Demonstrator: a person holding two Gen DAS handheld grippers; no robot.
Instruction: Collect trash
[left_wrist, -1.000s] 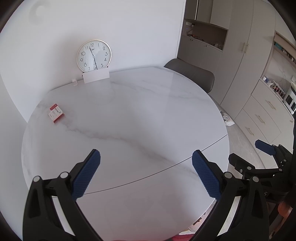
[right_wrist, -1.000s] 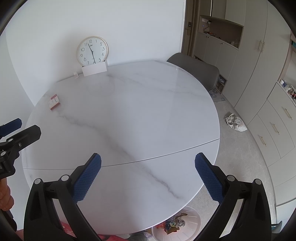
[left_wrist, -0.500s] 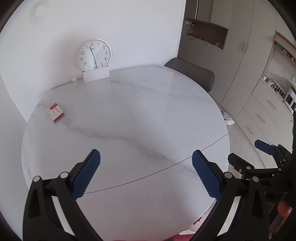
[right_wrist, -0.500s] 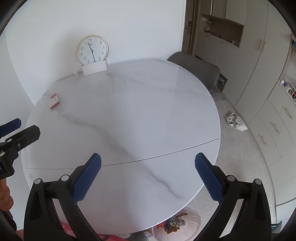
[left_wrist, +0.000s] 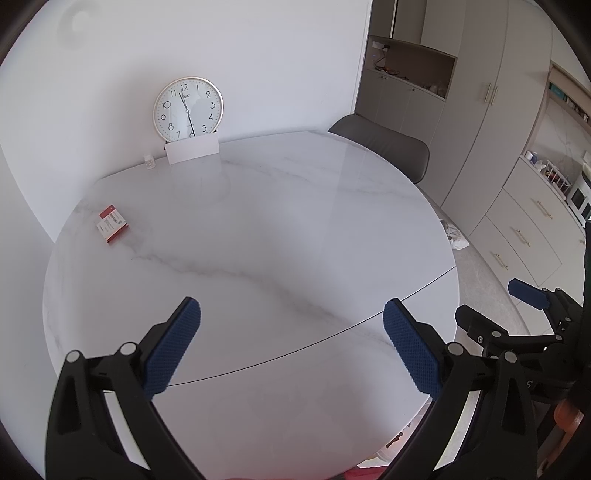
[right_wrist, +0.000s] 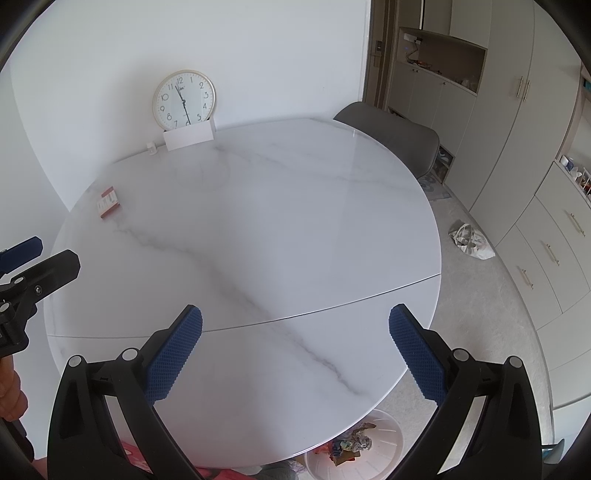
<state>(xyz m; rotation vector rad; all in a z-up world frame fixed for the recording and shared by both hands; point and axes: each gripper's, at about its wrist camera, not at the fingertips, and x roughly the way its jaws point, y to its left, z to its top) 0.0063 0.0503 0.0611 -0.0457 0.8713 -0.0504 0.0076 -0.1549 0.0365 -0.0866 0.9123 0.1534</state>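
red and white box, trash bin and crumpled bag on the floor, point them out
red and white box (left_wrist: 112, 224), left wrist view, top face
trash bin (right_wrist: 391, 448), right wrist view, white rim
crumpled bag (right_wrist: 471, 242), right wrist view, middle

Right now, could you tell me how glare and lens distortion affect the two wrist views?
Left wrist view: the table mirrors the clock faintly; strong fisheye bends the cabinets; a smudge top left. Right wrist view: similar sheen, with sharp open gripper pads and dark vignette corners.
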